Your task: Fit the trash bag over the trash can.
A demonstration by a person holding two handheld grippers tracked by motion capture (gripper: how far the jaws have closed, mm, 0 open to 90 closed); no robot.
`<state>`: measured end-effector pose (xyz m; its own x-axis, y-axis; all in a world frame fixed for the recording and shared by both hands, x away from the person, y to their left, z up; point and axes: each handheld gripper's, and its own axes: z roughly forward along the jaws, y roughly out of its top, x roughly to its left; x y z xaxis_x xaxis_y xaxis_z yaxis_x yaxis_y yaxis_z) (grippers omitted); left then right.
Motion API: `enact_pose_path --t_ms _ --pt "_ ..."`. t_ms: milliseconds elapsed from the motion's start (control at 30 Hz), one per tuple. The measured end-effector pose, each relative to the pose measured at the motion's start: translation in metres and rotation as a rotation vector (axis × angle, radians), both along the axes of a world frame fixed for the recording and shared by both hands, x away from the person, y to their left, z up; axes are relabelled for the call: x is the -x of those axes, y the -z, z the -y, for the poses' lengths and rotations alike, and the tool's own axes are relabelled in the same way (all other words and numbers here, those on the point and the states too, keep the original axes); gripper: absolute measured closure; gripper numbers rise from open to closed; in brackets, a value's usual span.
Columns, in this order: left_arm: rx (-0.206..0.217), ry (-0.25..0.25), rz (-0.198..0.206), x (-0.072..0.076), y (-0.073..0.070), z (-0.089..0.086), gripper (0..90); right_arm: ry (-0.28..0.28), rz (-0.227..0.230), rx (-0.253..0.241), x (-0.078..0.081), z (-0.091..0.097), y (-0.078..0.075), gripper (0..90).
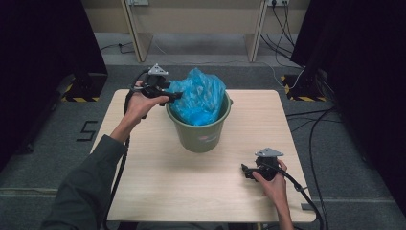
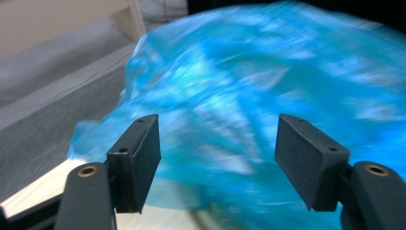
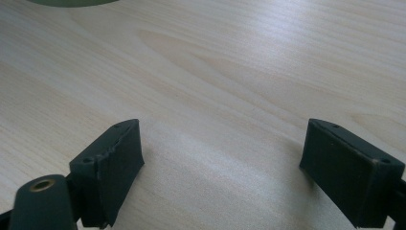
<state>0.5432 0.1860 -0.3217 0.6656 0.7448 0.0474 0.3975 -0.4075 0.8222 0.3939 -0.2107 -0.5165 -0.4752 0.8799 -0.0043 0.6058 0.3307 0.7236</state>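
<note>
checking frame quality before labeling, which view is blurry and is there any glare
Left gripper view: the blue bag is streaked with motion blur, while the jaws stay sharp. Right gripper view: sharp, with a soft sheen on the table. High view: evenly lit and dim at the sides, the bucket clear.

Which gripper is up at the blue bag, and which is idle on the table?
The left gripper is at the blue bag in the green bucket, fingers apart, not pinching it. The right gripper sits low over bare table, open and well away from the bucket.
</note>
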Motion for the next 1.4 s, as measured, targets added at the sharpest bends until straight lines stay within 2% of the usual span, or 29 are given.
enact_pose_path --t_ms 133,200,267,300,333,367,467,600,700,767,833,933,1067,1167,1233,1267,1333,1400 --pt "-0.013 -0.048 -0.03 -0.014 0.014 0.0 29.7 -0.001 0.001 0.001 0.0 0.0 0.0 14.1" --pt "-0.025 -0.047 -0.026 -0.016 0.017 0.001 34.3 0.0 -0.001 0.0 0.0 0.0 0.0 14.2" --pt "-0.045 -0.045 -0.002 -0.017 0.017 0.001 43.2 0.0 -0.001 0.0 0.0 0.0 0.0 14.1" --pt "-0.054 -0.043 0.012 -0.017 0.017 0.001 51.2 0.001 -0.001 -0.001 0.0 0.0 0.0 14.1" --pt "-0.063 -0.044 0.046 -0.016 0.016 0.001 54.8 0.001 -0.001 -0.001 0.0 0.0 0.0 14.1" --pt "-0.08 -0.045 0.075 -0.015 0.014 0.001 65.3 0.0 -0.001 -0.001 0.0 0.0 0.0 14.1" --pt "-0.087 -0.033 0.127 -0.009 0.009 0.004 75.2 0.0 -0.001 0.0 0.0 0.0 0.0 14.1" --pt "-0.099 0.026 0.171 0.006 -0.001 0.01 82.1 0.0 -0.001 -0.001 0.0 0.0 0.0 14.1" --pt "-0.078 0.089 0.192 0.023 -0.007 0.015 83.1 0.0 0.0 0.0 0.0 0.0 0.0 14.2" --pt "-0.068 0.137 0.19 0.034 -0.007 0.019 83.3 0.0 -0.001 0.0 0.0 0.0 0.0 14.1" --pt "-0.094 0.192 0.178 0.046 -0.002 0.025 83.0 0.0 -0.001 0.0 0.0 0.0 0.0 14.1" --pt "-0.12 0.223 0.173 0.056 0.008 0.028 82.4 0.0 -0.001 0.0 0.0 0.0 0.0 14.1" --pt "-0.093 0.248 0.12 0.059 0.013 0.024 76.9 0.0 -0.001 0.0 0.0 0.0 0.0 14.1" --pt "-0.025 0.21 0.118 0.058 0.006 0.017 58.1 0.0 0.0 -0.001 0.0 0.0 0.0 14.1" --pt "0.041 0.172 0.14 0.057 -0.001 0.011 43.9 0.0 -0.001 -0.001 0.0 0.0 0.0 14.1" --pt "0.058 0.154 0.148 0.055 -0.004 0.009 39.6 0.0 -0.001 0.0 0.0 0.0 0.0 14.1" --pt "0.065 0.124 0.15 0.051 -0.009 0.005 34.3 -0.001 0.0 0.0 0.0 0.0 0.0 14.1" --pt "0.034 0.074 0.157 0.041 -0.011 0.003 32.9 0.0 -0.001 -0.001 0.0 0.0 0.0 14.1"
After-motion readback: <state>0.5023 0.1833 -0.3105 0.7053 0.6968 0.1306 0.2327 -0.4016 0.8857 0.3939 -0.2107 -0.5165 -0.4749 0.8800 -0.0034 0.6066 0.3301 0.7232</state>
